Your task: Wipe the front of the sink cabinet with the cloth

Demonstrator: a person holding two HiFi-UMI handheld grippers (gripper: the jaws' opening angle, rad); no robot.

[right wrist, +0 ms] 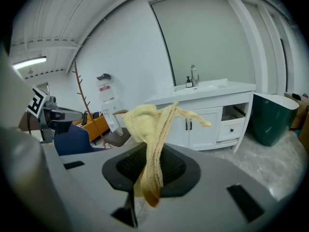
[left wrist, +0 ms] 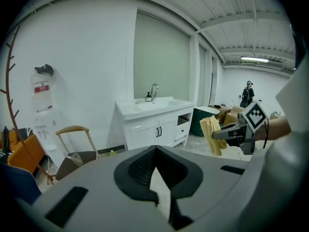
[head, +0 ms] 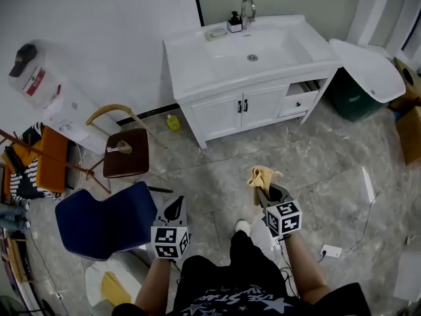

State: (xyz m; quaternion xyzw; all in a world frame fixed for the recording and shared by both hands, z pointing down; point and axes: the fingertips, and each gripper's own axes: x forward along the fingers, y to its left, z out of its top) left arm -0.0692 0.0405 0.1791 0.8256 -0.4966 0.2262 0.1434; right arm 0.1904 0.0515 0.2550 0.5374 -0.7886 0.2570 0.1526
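Right gripper (head: 268, 193): my jaws clamped on cloth (head: 261, 176), cloth standing above them.
Left gripper (head: 173, 210): my jaws together, empty.
Cabinet (head: 227, 114): well ahead, not touched.
Step, as judged: approach.
Next: close in, press cloth to cabinet front.

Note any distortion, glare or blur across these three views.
Head view: even light, sharp, the sink cabinet showing nearly straight edges. Left gripper view: heavy fisheye, black corners, ceiling lamp blown out. Right gripper view: same fisheye and dark corners, cloth in focus.
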